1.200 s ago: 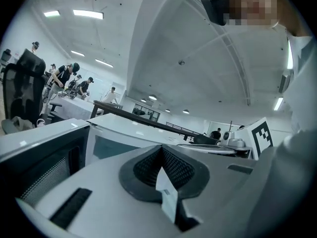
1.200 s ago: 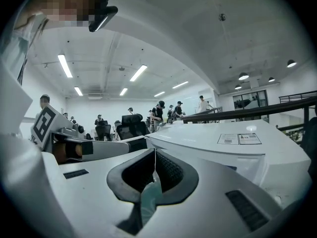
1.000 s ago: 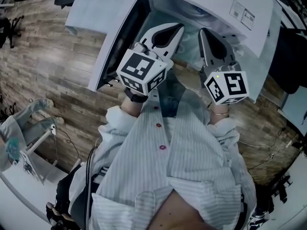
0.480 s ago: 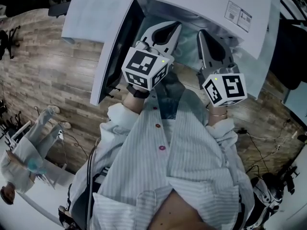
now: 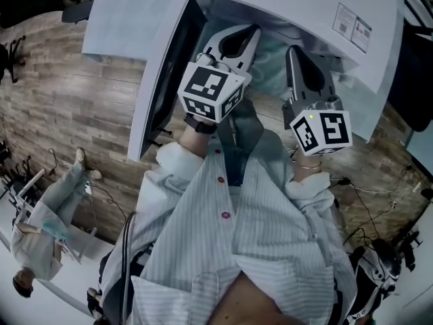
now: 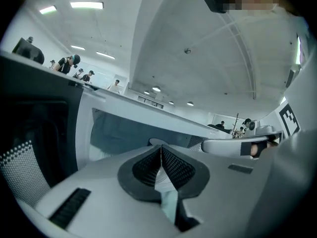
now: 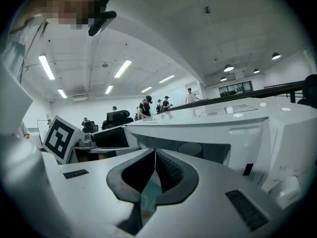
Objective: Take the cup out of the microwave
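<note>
1. The left gripper (image 5: pixel 252 32) has its 2 jaws pressed together. The ribbed pads meet at the tips and nothing is caught between them.
2. The right gripper (image 5: pixel 292 51) is closed the same way and holds nothing.
3. The 2 grippers sit side by side, apart from each other. Both point into the open microwave (image 5: pixel 291 5), with their tips at the mouth of its cavity (image 6: pixel 119 133), just under the front edge of the top.
4. The door (image 5: pixel 128 26) stands swung out on the left gripper's outer side, with its dark inner face turned toward that gripper.
5. No view shows the cup plainly. From the head view, a pale bluish-green shape (image 5: pixel 270 65) lies inside the cavity, ahead of the 2 grippers and between them. In the left gripper view, a pale round rim (image 6: pixel 157 142) peeks just past the closed tips. I cannot tell whether either of these is the cup.
6. Behind each pair of jaws, toward the person, sits a marker cube, the left cube (image 5: pixel 211 90) and the right cube (image 5: pixel 321 131). Behind those is the person's striped shirt (image 5: pixel 230 235).
7. Beyond the door, on the left gripper's outer side, is a wooden floor (image 5: pixel 74 114). Another person (image 5: pixel 40 239) stands well away from both grippers.
</note>
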Demonstrator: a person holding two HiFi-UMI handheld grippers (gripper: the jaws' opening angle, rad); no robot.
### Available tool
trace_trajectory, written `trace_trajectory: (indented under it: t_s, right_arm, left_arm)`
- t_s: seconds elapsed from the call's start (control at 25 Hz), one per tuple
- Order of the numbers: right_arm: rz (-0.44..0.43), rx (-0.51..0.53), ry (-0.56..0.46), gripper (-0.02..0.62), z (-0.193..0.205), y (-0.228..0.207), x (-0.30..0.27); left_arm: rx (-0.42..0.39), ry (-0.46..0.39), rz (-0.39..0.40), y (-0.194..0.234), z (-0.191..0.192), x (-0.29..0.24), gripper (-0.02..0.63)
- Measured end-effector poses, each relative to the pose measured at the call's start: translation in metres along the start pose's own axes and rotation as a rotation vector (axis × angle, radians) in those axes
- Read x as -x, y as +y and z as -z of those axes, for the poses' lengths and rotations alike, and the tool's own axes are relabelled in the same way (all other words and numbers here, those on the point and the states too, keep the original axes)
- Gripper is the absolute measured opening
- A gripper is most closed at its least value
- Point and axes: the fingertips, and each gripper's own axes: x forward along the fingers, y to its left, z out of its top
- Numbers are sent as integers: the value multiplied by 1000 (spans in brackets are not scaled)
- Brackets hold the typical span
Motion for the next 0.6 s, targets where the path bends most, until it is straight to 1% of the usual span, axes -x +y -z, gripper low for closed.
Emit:
trace_trajectory:
  t_s: [0.32, 0.36, 0.44, 0.6]
  right_arm:
    - [19, -13, 7, 34, 21, -5, -7]
    - [23, -15, 8, 34, 23, -6, -7]
    - [30, -21, 10, 34, 28, -7, -7]
    - [44, -36, 14, 34, 38, -10, -7]
  left_arm:
    - [-10, 17, -10, 16, 29, -20, 12]
    - [-7, 20, -7, 16, 32, -23, 20]
    - [-1, 24, -1, 18, 37, -29, 59]
    - [-12, 28, -2, 24, 44, -42, 100]
